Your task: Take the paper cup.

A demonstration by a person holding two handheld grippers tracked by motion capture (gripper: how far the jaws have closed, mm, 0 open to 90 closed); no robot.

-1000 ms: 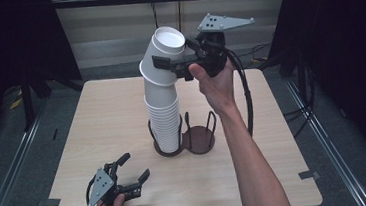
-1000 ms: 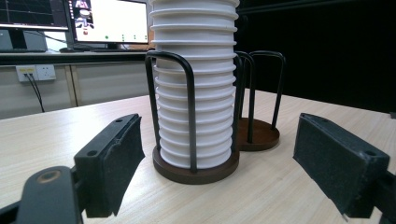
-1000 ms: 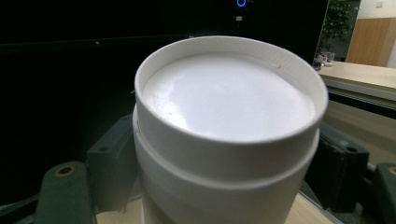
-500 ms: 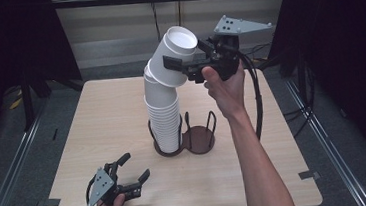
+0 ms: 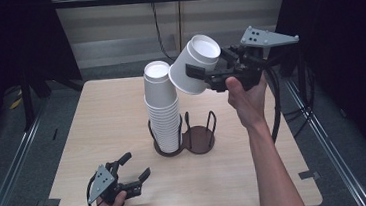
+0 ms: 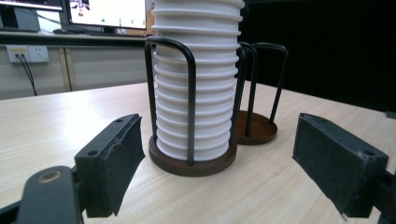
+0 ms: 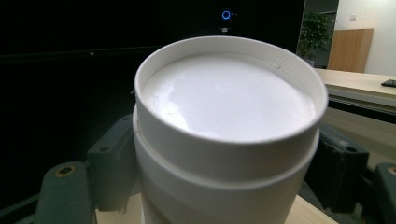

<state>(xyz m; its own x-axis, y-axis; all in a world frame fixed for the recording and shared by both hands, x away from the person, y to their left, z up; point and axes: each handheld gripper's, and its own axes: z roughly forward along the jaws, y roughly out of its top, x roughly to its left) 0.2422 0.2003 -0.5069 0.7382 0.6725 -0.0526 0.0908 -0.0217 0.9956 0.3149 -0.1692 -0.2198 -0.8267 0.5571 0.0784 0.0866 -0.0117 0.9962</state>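
I see the stack (image 5: 163, 104) in the holder's (image 5: 198, 141) left ring, my held cup (image 5: 196, 64) up right of it.

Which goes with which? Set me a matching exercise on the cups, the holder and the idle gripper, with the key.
Things:
1 lifted cup
2 cup stack
3 second holder ring
4 left gripper

States:
A standing in the holder's left ring
B open, low by the table's near edge
C gripped, tilted in the air
D empty, beside the stack

Pairs: 1-C, 2-A, 3-D, 4-B
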